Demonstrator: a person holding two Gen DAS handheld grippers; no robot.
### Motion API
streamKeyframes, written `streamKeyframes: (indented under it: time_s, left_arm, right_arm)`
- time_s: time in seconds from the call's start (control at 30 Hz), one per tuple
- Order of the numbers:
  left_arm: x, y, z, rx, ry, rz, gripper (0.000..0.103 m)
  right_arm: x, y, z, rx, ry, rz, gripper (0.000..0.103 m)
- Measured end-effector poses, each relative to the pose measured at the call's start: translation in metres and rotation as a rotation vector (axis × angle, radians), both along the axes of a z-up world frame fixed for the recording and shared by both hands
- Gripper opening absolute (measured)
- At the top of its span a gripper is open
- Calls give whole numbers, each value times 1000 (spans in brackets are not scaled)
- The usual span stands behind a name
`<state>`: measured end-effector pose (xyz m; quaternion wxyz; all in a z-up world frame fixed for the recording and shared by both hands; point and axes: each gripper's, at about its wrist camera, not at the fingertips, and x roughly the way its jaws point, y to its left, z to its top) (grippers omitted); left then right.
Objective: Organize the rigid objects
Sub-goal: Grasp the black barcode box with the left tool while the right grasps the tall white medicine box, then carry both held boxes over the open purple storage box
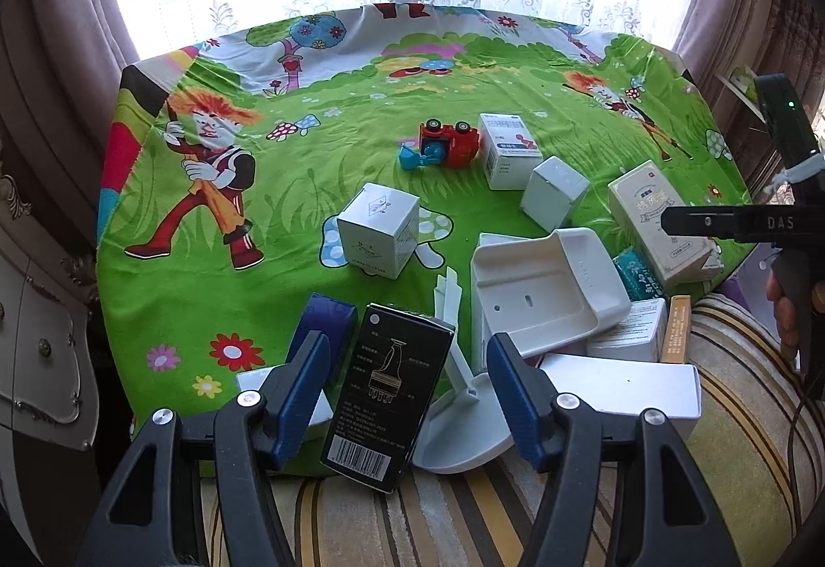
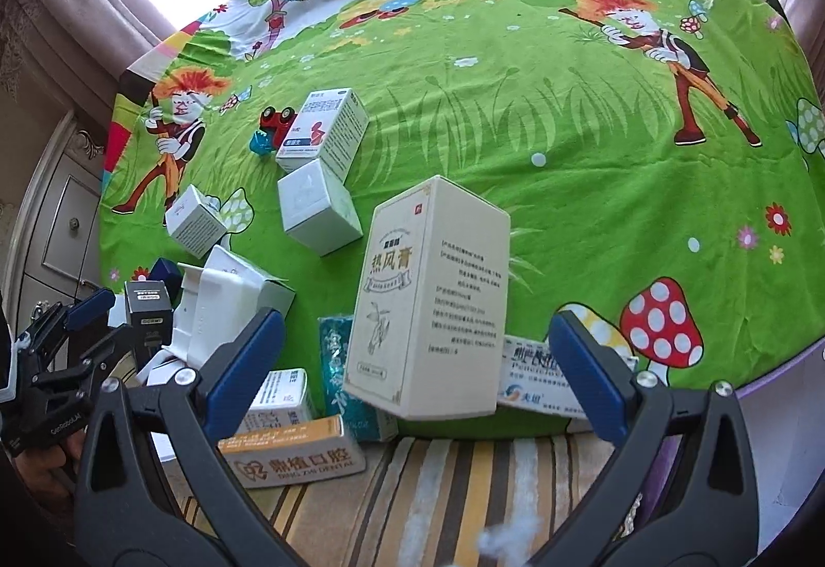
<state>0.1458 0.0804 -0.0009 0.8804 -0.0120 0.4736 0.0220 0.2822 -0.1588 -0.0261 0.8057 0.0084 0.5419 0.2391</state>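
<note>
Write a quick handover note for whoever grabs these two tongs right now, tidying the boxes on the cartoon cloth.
Left tongs: open around the upright black cardboard box, pads not pressing.
Right tongs: open, cream upright carton between the pads, untouched.
Near edge: white plastic tray, orange-labelled dental box and teal packet heaped together.
Mid-cloth: red toy truck, small white cube box.
Done: nothing visibly sorted.
Left: everything.
</note>
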Motion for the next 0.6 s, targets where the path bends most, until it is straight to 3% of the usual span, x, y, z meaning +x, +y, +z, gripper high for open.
streamKeyframes:
  time_s: [0.1,0.23,0.3,0.33,0.43,0.6]
  left_arm:
    - [1,2,-3,-11,13,-7,45]
    - [2,2,-5,-11,12,-10,39]
    - [2,3,-5,-22,14,-12,26]
    - [2,4,-5,-23,13,-9,25]
    - [2,5,-5,-31,10,-6,22]
    - [1,6,-3,-43,3,0,14]
  right_arm:
    - [9,2,-8,17,30,24,103]
    - [16,1,-15,37,51,25,103]
    - [19,1,-18,61,69,37,95]
    - [19,1,-19,72,75,42,92]
    - [19,1,-20,93,83,53,69]
    - [16,-4,-19,135,74,49,64]
